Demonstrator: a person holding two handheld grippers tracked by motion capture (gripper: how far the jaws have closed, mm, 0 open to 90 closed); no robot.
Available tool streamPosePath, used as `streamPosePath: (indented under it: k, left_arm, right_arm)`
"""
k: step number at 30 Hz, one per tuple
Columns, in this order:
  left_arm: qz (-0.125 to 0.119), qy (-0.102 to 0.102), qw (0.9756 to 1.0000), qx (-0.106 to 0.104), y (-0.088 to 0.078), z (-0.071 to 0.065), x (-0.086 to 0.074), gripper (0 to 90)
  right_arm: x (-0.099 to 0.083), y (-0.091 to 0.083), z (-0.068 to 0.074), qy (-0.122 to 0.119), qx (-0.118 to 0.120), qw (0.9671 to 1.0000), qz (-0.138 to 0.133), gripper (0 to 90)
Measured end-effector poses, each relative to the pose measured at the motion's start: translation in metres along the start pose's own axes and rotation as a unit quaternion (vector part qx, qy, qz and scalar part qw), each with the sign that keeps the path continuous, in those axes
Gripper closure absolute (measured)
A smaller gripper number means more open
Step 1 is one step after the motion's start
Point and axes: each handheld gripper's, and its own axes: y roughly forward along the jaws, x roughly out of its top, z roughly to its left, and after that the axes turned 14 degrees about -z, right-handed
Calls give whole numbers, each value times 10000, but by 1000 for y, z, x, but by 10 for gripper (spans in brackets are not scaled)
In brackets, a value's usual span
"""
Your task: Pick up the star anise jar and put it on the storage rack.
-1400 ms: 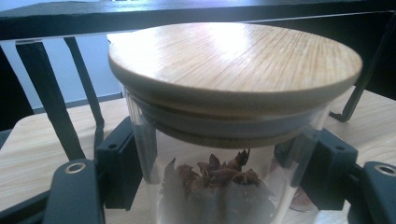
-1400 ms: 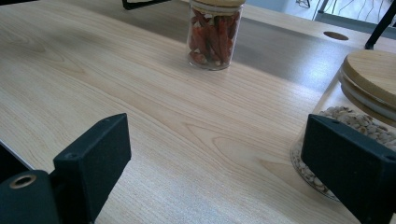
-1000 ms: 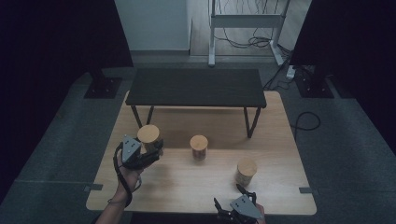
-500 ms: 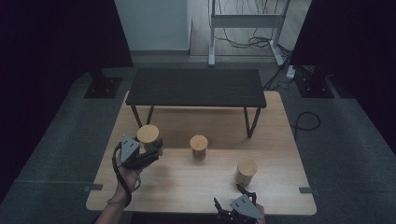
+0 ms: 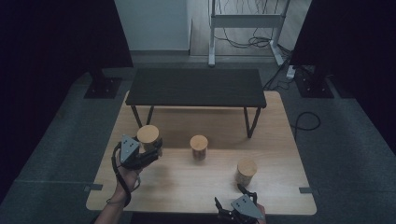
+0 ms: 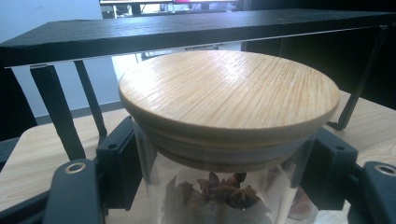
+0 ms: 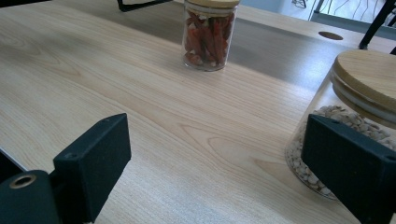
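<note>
The left tongs (image 5: pixel 148 150) are gripping the star anise jar (image 6: pixel 224 140) just under its wooden lid, one jaw pressing on each side of the glass. The right tongs (image 7: pixel 224 177) are standing open over the table (image 5: pixel 187 179), with the seed jar (image 7: pixel 355 116) just beside one jaw and the chilli jar (image 7: pixel 208 35) sitting well ahead.

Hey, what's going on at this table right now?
A person works two handheld grippers at a wooden table. The left gripper is clamped on a glass jar of star anise with a wooden lid. The right gripper waits open near the table's front edge, beside a jar of pale seeds. A jar of dried chillies stands farther off.
</note>
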Motion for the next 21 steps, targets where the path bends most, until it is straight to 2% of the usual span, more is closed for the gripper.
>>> streamPosePath:
  k: [21]
  left_arm:
    - [13, -117, 9999, 27, 0, 6, 0, 262]
  right_arm:
    - [0, 0, 1, 6, -56, 10000, -2, 78]
